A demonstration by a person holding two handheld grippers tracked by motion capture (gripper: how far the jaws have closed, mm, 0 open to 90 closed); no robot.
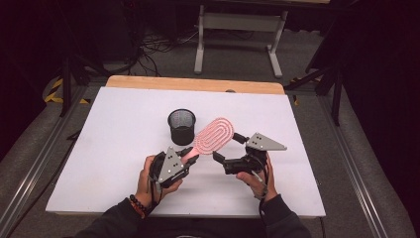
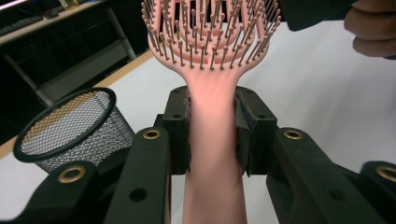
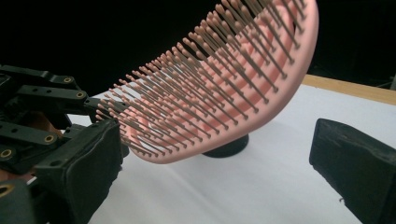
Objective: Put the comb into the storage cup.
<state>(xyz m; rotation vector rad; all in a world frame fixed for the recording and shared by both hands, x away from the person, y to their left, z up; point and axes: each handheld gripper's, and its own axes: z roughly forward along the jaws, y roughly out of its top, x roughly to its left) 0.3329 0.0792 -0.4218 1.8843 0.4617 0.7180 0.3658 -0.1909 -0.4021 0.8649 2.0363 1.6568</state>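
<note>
**Pink brush held over the board, headed for the mesh cup**

The white board (image 1: 124, 163) is lying across a wooden table (image 1: 195, 83), and the room beyond it is sitting dark, with a grey metal frame (image 1: 240, 22) and loose cables on the floor behind the table.

The black mesh cup (image 1: 182, 126) is standing upright on the board. Just beside the cup, on its near right, the pink hairbrush (image 1: 213, 136) is hanging in the air, head slanting up and away from the person. The left gripper (image 2: 212, 126) is clamping the brush handle squarely between its pads. The right gripper (image 3: 210, 154) is standing with its jaws apart on either side of the brush head, touching nothing.

The step in hand looks to be a handover or a drop into the cup. To do it well, the right gripper should be closing on the head's solid rim rather than the bristles, and the left should be holding firm until that grip is sure.
</note>
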